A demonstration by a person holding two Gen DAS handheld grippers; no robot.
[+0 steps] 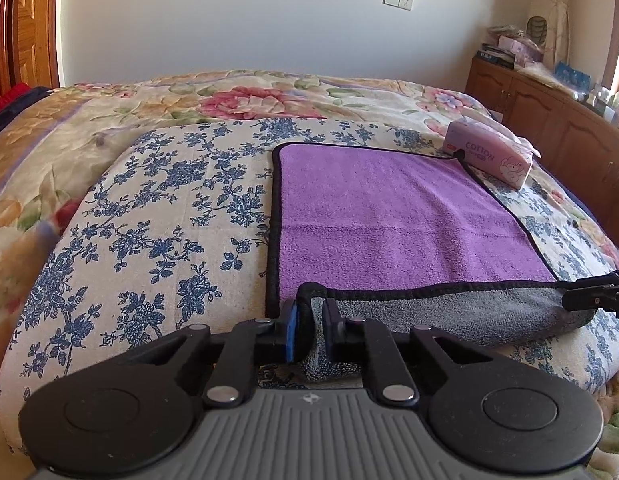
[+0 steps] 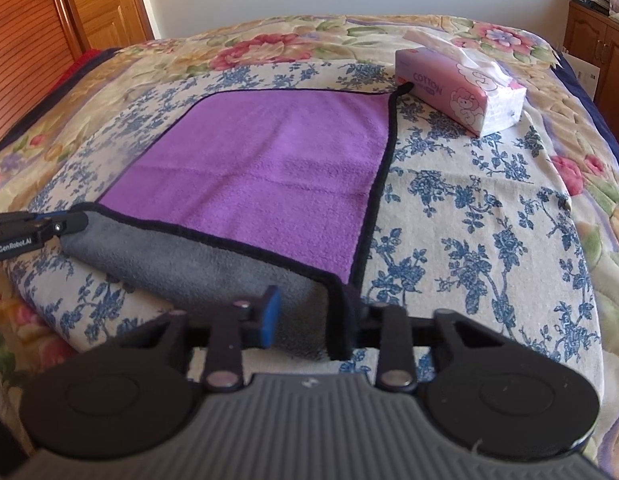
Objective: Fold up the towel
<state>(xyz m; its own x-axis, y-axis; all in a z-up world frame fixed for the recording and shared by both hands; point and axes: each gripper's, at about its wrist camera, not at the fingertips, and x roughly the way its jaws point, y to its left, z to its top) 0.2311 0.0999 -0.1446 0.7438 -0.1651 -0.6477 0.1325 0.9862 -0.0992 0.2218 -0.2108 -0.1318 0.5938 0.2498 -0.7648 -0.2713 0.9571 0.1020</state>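
A purple towel [image 1: 389, 216] with black trim and a grey underside lies on the bed; it also shows in the right wrist view [image 2: 261, 168]. Its near edge is lifted and turned over, grey side [image 1: 449, 312] up. My left gripper [image 1: 309, 328] is shut on the near left corner. My right gripper [image 2: 309, 320] holds the near right corner [image 2: 301, 312], with its jaws fairly wide around the bunched cloth. Each gripper shows in the other's view, the right one [image 1: 597, 294] and the left one [image 2: 37, 228].
A pink tissue pack [image 1: 489, 152] lies at the towel's far right corner, also in the right wrist view [image 2: 457, 88]. The bed has a blue-floral sheet [image 1: 157, 216] over a flowered quilt. A wooden cabinet [image 1: 549, 120] stands right; a wooden door [image 2: 97, 0] left.
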